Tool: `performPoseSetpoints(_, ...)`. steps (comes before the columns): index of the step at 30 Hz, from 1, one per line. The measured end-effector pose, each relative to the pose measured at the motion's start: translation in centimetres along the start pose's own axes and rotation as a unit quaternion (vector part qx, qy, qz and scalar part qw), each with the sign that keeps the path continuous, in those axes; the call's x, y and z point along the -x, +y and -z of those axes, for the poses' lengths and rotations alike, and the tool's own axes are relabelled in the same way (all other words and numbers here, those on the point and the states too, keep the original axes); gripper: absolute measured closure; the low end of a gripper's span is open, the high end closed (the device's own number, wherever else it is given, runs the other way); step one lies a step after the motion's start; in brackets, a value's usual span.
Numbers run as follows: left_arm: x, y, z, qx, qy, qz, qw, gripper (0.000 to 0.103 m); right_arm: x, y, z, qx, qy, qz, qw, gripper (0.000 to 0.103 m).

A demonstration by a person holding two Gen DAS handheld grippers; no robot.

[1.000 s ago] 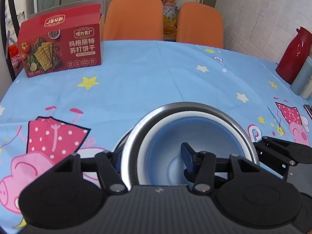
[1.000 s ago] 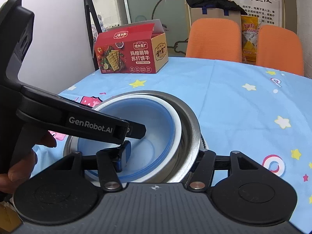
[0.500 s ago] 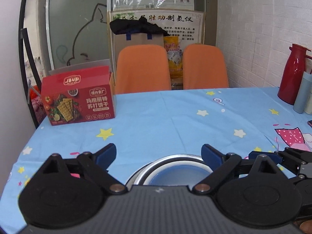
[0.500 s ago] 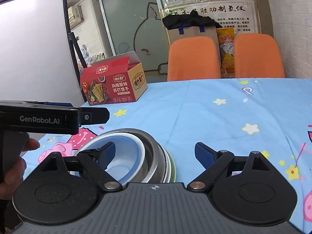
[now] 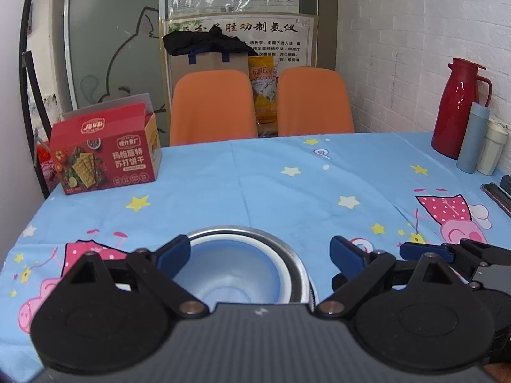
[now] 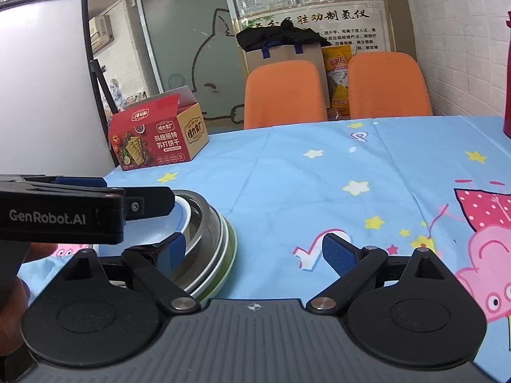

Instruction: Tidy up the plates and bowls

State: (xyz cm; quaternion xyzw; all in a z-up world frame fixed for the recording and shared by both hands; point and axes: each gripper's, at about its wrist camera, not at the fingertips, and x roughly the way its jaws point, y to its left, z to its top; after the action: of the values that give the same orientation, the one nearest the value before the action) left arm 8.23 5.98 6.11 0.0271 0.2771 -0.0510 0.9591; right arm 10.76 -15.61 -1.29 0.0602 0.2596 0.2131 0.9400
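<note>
left gripper [image 5: 260, 252]: tilted down over the near edge of the surface, jaws spread wide, nothing held. the stack sits just below and between the blue pads, untouched by them.
right gripper [image 6: 254, 249]: also angled down, jaws wide apart and empty. only its left pad is seen in front of the stack's rim; the right pad is over bare cloth.
left hand [image 6: 12, 290]: partly seen at the left edge of the right wrist view, wrapped around the left gripper's handle.
stack of bowls [image 5: 238, 268]: a blue bowl is nested in a white one, inside a steel bowl, with a green rim seen lowest from the right wrist view. it's parked at the near left of the surface.
surface [image 5: 287, 191]: covered by a light blue cloth with stars and pink cartoon pigs.
writing on tool: "GenRobot.AI" is printed in white on the side of the left gripper.
cracker box [image 5: 107, 153]: red, lid flap up, at the far left corner. chinese text is printed on it, with crackers pictured.
poster [image 5: 255, 41]: big chinese characters across the top; the small print is too blurry to be read.
red thermos [image 5: 460, 108]: stood at the far right by the brick wall, next to a pale blue bottle [image 5: 472, 142].
orange chairs [image 5: 212, 107]: two are pushed in at the far side.
</note>
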Motion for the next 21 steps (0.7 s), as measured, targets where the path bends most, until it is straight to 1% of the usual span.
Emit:
performPoseSetpoints(3, 0.2, -0.7, 0.2, -0.001, 0.002, -0.001, 1.0000, 0.009, 0.7, -0.6, 0.4, -0.007, -0.004, 0.004, 1.000, 0.000)
performPoseSetpoints(9, 0.9, -2.2, 1.1, -0.008, 0.002, -0.024, 0.9997, 0.009, 1.9, -0.9, 1.3, -0.005, -0.006, 0.005, 1.000, 0.000)
performPoseSetpoints(14, 2.3, -3.1, 1.9, -0.015, -0.009, -0.027, 0.9995, 0.009, 3.3, -0.9, 1.9, -0.002, -0.012, 0.006, 1.000, 0.000)
performPoseSetpoints(21, 3.9, -3.7, 2.5, -0.009, -0.018, -0.022, 0.9996, 0.009, 5.6, -1.4, 2.6, -0.006, -0.030, 0.022, 0.999, 0.000)
